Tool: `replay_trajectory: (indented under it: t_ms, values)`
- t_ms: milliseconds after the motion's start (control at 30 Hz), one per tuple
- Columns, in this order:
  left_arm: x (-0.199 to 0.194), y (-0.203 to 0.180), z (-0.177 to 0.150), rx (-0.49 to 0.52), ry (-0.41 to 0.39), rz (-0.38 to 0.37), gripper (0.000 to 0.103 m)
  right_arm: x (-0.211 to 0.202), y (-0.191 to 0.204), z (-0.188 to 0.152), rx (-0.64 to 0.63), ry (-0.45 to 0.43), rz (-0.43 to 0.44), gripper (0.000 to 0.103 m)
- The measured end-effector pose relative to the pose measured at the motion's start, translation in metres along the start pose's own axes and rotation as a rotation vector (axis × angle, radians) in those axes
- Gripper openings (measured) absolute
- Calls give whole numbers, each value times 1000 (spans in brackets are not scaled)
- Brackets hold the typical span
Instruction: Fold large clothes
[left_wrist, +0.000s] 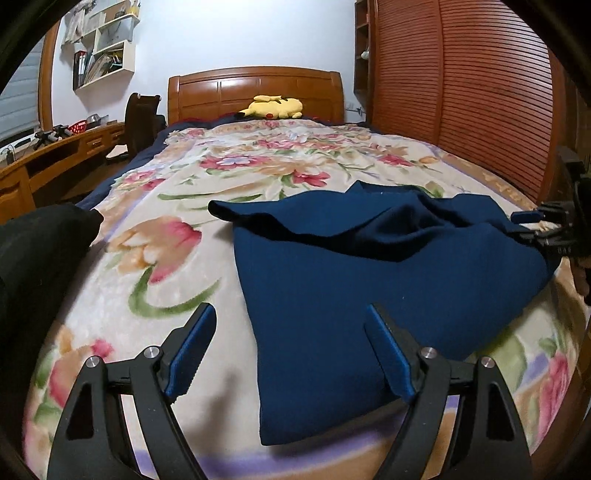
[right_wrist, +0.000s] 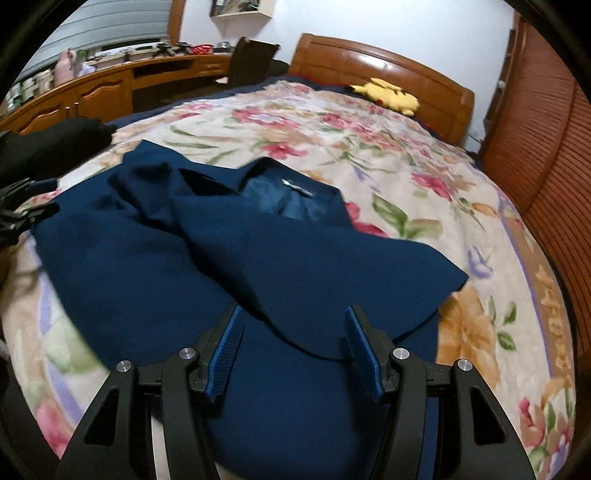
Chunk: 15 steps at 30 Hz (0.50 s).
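Observation:
A navy blue jacket (left_wrist: 369, 277) lies partly folded on the floral blanket (left_wrist: 166, 206), its collar and label (right_wrist: 295, 192) facing up, one flap laid across the body. My left gripper (left_wrist: 291, 308) hovers open over the jacket's near left corner, and the cloth's edge runs between its fingers untouched. My right gripper (right_wrist: 294, 310) is open above the jacket's (right_wrist: 166, 266) near hem, nothing pinched. Each gripper shows in the other's view: the right gripper (left_wrist: 543, 225) at the jacket's right edge, the left gripper (right_wrist: 26, 206) at its left edge.
A black garment (left_wrist: 37, 251) lies heaped at the bed's left side. A yellow plush toy (left_wrist: 273, 107) rests by the wooden headboard (left_wrist: 255, 88). Slatted wardrobe doors (left_wrist: 461, 110) line the right; a wooden desk (right_wrist: 110, 88) and dark chair (left_wrist: 142, 118) stand left.

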<state>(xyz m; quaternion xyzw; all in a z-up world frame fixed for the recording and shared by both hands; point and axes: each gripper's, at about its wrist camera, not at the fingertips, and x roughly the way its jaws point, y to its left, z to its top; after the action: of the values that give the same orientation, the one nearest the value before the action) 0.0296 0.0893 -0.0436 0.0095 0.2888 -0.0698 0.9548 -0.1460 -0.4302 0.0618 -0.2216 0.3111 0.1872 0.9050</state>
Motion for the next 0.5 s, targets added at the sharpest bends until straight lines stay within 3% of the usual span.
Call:
replay_trajectory:
  t_ms: [133,167,200,267,500]
  values:
    - [-2,3,-7,-14,-23,3,83,9,-3,4,-12,46,76,32]
    - [-3,4,-8,-19,-27,-1,83,7,-3,5,-11,46,78,30]
    - [-2,3,-8,-22,-28,-3,83,4,-2,7,-16,40,72,18]
    - [-2,4,-9,-25,-26,-5,83,1,4,8,-57,38,46,8]
    - [0,3,-12,-27,-18,-8,83,10,5,22,-74,-18,-35,2]
